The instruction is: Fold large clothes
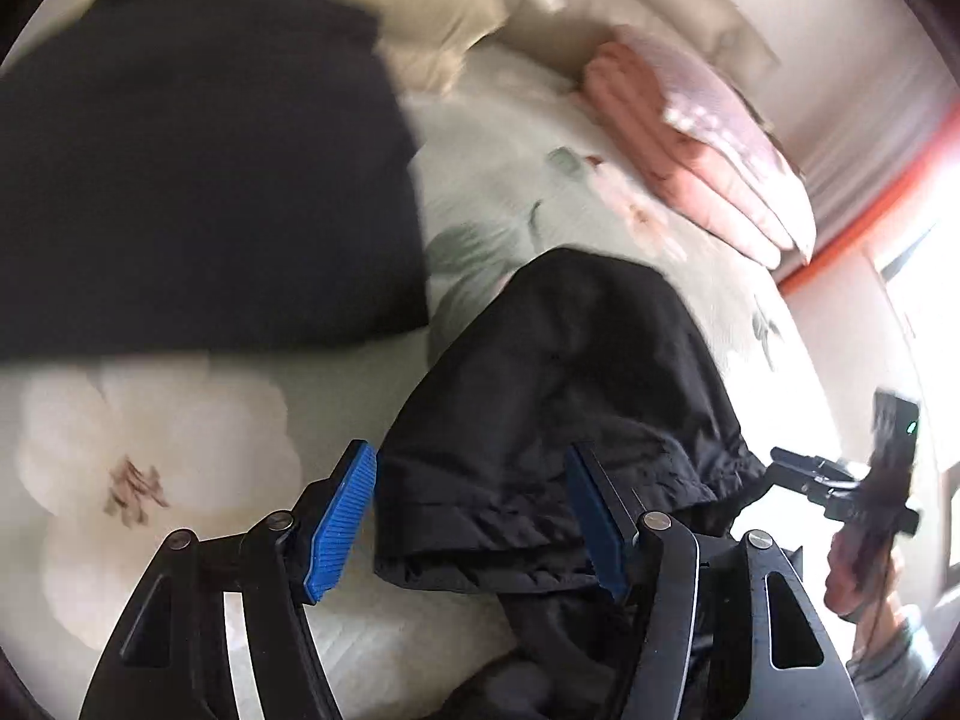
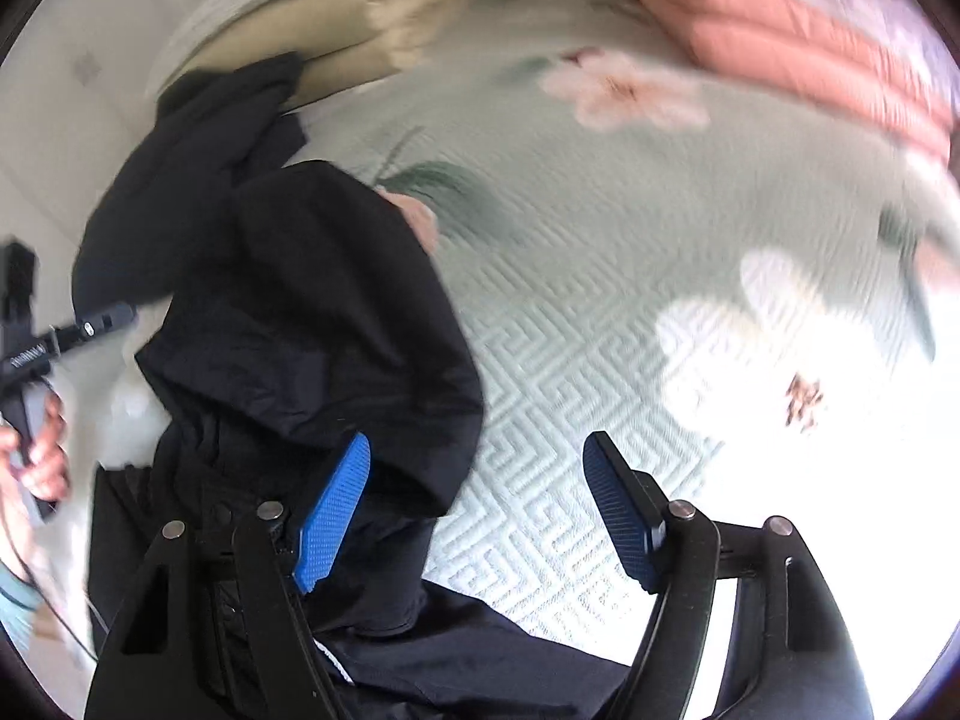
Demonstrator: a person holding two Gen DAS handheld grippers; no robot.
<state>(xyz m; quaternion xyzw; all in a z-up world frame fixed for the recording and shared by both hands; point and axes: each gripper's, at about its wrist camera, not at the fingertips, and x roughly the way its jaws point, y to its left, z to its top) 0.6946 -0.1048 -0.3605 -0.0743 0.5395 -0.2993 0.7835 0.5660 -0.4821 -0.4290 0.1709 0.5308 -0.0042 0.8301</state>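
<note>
A black garment point(image 1: 552, 420) lies crumpled on a floral bedspread point(image 1: 180, 438). In the left wrist view a second dark cloth mass point(image 1: 198, 180) fills the upper left, blurred. My left gripper point(image 1: 474, 516) is open, its blue pads either side of a folded edge of the black garment, not closed on it. In the right wrist view the black garment point(image 2: 312, 324) lies at the left. My right gripper point(image 2: 480, 510) is open; its left pad point(image 2: 333, 516) sits against the cloth's edge, its right pad over bare bedspread point(image 2: 600, 312).
Folded pink blankets point(image 1: 690, 144) lie at the far side of the bed, also in the right wrist view point(image 2: 810, 42). Beige pillows point(image 1: 432, 6) rest at the head. The other hand-held gripper shows at the right edge point(image 1: 870, 480) and left edge point(image 2: 36, 336).
</note>
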